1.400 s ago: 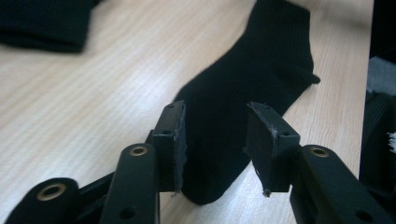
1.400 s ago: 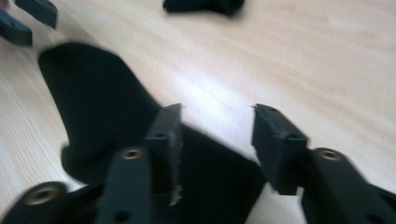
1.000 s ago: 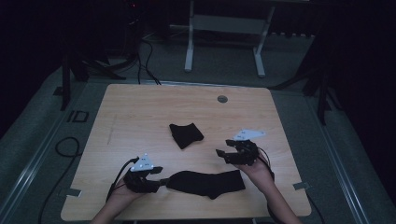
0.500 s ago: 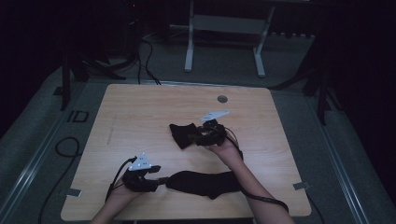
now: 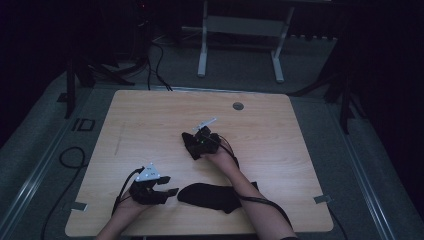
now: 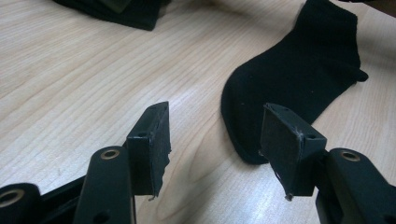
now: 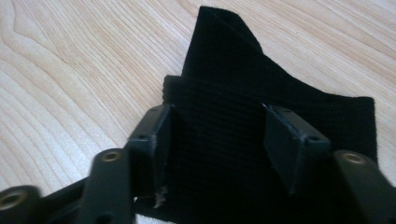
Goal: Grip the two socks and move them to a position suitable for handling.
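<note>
While my left hand-held gripper [image 5: 167,184] rests at the near left of the light wooden counter [image 5: 150,115], its jaws stand apart and hold nothing, with the toe of a flat black knit sock [image 6: 299,79] just beyond them. My right hand-held gripper [image 7: 215,140] sits at mid-counter over a folded black knit sock [image 7: 224,93], jaws spread wide across the fabric, not clamped.

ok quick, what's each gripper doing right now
Left gripper: open, empty, beside the flat sock.
Right gripper: open, jaws over the folded sock, not closed on it.
</note>
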Motion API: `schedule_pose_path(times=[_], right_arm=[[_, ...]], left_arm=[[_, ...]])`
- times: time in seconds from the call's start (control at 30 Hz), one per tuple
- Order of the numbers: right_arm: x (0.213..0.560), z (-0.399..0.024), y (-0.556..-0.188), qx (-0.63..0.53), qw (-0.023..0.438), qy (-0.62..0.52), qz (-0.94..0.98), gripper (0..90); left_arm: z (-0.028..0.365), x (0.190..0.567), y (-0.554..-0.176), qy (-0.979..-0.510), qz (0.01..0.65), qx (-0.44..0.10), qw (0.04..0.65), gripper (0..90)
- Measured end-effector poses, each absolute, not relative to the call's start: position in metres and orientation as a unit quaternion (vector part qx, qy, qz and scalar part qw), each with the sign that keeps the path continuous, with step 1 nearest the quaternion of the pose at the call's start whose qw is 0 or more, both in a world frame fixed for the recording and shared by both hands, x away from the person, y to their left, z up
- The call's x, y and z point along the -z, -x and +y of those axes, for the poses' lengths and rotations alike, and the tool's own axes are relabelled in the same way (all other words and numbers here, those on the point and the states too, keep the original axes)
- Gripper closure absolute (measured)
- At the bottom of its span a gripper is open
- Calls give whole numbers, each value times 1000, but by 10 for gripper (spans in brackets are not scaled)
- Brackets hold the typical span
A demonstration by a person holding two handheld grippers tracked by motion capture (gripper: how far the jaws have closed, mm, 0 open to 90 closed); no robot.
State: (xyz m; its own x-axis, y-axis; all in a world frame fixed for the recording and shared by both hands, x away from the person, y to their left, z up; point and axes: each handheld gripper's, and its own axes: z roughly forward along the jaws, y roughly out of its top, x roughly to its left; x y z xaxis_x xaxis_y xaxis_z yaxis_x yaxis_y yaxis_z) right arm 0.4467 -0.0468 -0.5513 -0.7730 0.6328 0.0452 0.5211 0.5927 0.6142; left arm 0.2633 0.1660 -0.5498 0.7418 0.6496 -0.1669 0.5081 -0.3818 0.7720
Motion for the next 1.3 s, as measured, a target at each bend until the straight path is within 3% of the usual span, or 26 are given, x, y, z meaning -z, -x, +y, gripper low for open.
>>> schedule_pose_path(times=[0.1,0.13,0.37,0.93,1.3], right_arm=[[551,-47,-445,-313,92,-321,889,554],[551,-47,-443,-315,96,-311,892,707],[545,-52,-437,-319,98,-307,891,824],[481,-97,-392,-400,83,-255,876,836],[483,-114,-347,-405,58,-210,888,835]], left_arm=[[166,550,-264,-827,351,-81,433,429],[166,550,-264,-825,353,-81,433,429],[166,550,-266,-824,358,-79,432,429],[162,535,-287,-810,378,-108,435,429],[153,521,-320,-826,335,-124,435,312]])
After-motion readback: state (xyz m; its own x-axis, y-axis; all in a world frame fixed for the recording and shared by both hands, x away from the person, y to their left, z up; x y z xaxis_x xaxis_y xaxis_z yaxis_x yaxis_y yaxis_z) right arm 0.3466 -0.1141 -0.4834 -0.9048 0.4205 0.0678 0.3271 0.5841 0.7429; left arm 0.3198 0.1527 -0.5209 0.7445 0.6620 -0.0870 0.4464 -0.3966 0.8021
